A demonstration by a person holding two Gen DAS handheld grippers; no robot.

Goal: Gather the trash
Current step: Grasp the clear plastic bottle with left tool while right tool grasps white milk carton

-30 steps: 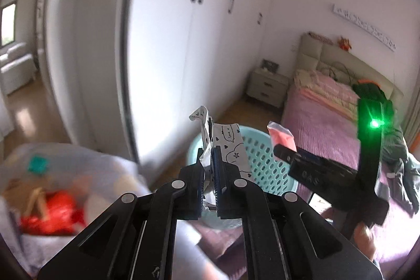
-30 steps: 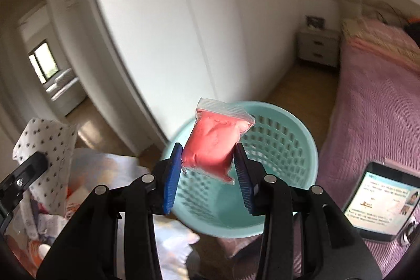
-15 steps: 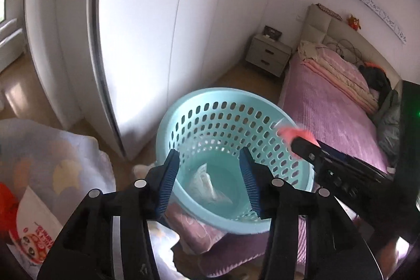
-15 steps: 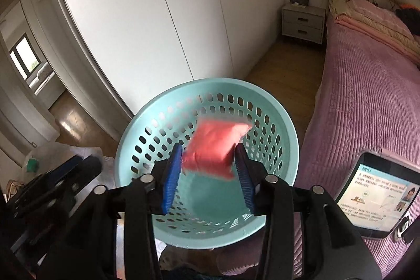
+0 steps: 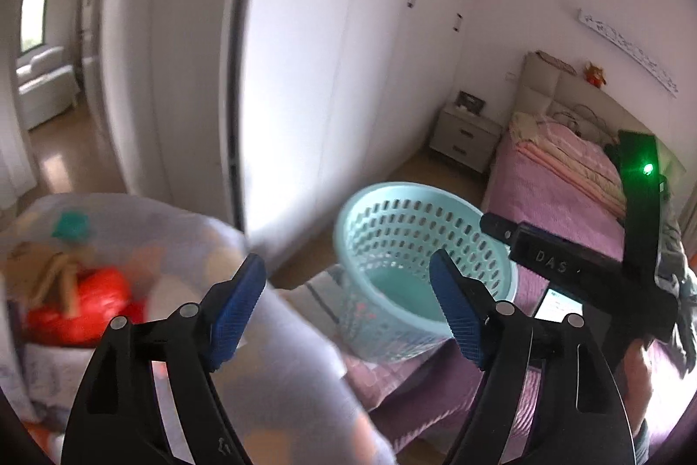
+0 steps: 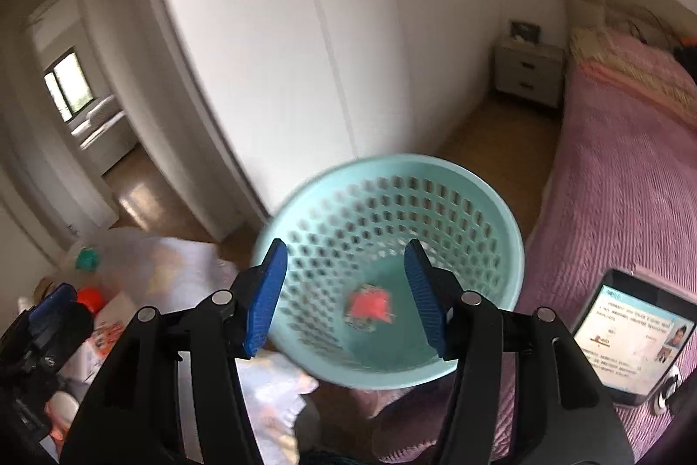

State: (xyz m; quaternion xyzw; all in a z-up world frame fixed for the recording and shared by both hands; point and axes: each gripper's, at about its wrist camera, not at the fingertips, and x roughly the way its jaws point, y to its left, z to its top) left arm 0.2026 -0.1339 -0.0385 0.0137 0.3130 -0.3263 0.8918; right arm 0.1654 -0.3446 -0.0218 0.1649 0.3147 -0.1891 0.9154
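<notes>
A teal perforated basket [image 6: 492, 212] stands on the purple bed edge; it also shows in the left wrist view [image 5: 392, 199]. A red plastic packet [image 6: 370, 303] lies on the basket's bottom. My right gripper [image 6: 346, 295] is open and empty above the basket's near rim. My left gripper [image 5: 348, 312] is open and empty, left of the basket, above a pale patterned bag [image 5: 183, 247]. The right gripper's body [image 5: 566, 264] crosses the left wrist view at right. The paper scrap I dropped earlier is not visible.
More trash lies left: a red wrapper [image 5: 82, 303] and a teal bit [image 5: 69, 225] on the bag. White wardrobe doors [image 6: 305, 51] stand behind the basket. A phone [image 6: 631, 330] lies on the purple bed [image 6: 618, 181]. A nightstand [image 6: 527, 72] stands far right.
My right gripper opened and the red packet fell into the basket. My left gripper, which dropped the paper scrap earlier, opened wider and swung left and up away from the basket.
</notes>
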